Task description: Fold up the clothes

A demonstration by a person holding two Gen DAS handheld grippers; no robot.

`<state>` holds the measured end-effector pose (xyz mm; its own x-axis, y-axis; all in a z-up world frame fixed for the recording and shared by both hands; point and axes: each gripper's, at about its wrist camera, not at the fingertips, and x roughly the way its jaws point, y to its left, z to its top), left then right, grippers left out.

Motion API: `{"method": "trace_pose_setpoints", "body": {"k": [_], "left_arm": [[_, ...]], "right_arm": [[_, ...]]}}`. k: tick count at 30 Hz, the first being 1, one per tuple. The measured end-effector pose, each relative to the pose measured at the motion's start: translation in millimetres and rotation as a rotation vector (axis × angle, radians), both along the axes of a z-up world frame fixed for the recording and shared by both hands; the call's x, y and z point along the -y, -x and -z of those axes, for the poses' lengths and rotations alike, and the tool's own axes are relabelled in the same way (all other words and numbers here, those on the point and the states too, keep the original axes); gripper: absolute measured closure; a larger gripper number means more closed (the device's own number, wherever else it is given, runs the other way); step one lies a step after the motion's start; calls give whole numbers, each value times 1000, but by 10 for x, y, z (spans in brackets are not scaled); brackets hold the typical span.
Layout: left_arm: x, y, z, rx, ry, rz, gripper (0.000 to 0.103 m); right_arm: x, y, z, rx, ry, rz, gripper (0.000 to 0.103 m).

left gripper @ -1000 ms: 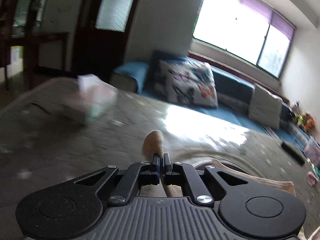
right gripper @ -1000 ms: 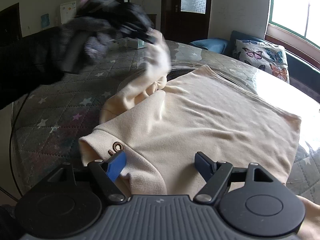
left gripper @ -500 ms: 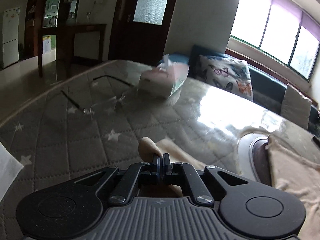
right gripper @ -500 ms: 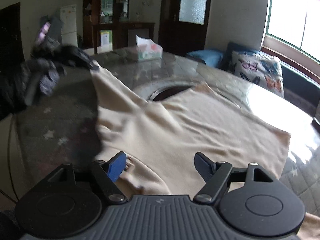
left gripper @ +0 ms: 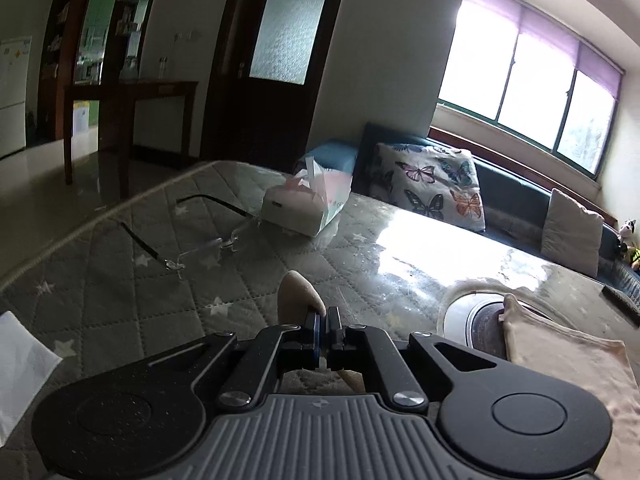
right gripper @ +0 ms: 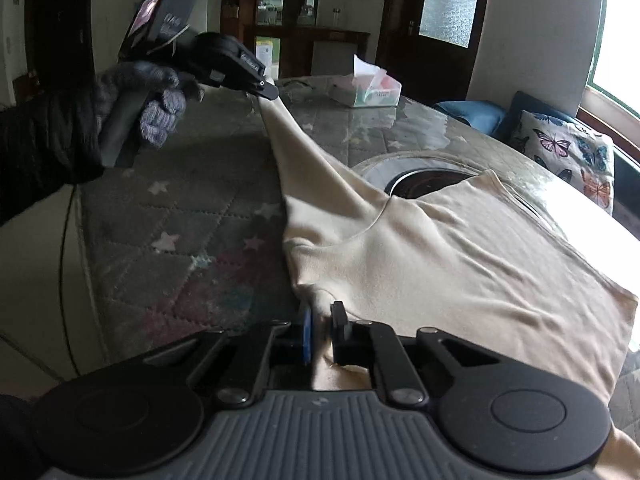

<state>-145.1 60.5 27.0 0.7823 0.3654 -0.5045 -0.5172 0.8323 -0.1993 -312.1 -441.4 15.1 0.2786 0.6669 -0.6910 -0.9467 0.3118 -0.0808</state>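
Observation:
A cream shirt (right gripper: 440, 256) lies spread on the quilted round table (right gripper: 180, 208). My left gripper (left gripper: 327, 316) is shut on the end of its sleeve (left gripper: 298, 294), which pokes up past the fingertips. In the right wrist view the left gripper (right gripper: 268, 90) holds that sleeve (right gripper: 296, 148) stretched out up and to the left, off the table. My right gripper (right gripper: 322, 316) is shut on the shirt's near edge by the shoulder. The shirt's body also shows at the right of the left wrist view (left gripper: 568, 360).
A tissue box (left gripper: 306, 210) and a pair of glasses (left gripper: 192, 240) sit on the table beyond the left gripper. A round metal inset (right gripper: 424, 176) is in the table's middle, partly under the shirt. A white paper (left gripper: 20, 364) lies at the left edge. A sofa with cushions (left gripper: 436, 188) stands behind.
My left gripper has pulled the sleeve outward to the left, off the shirt's body, until it is taut. My right gripper has closed from open onto the shirt's near edge.

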Motion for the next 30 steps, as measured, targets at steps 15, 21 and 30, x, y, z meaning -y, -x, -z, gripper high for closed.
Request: {"method": "trace_pose_setpoints", "body": {"k": [15,21,30], "left_arm": [[-310,-3,323,-172,-8,-114,92],[-286,-211,199,-144,-59,-75,89],[-271,-704,460,-246,-91,32,89]], "right_arm": [[136,57,34,-36,15,-80,95],[125,36,-8,-31,-3,-79,88],[112,51,38,-46,12,-96,87]]}}
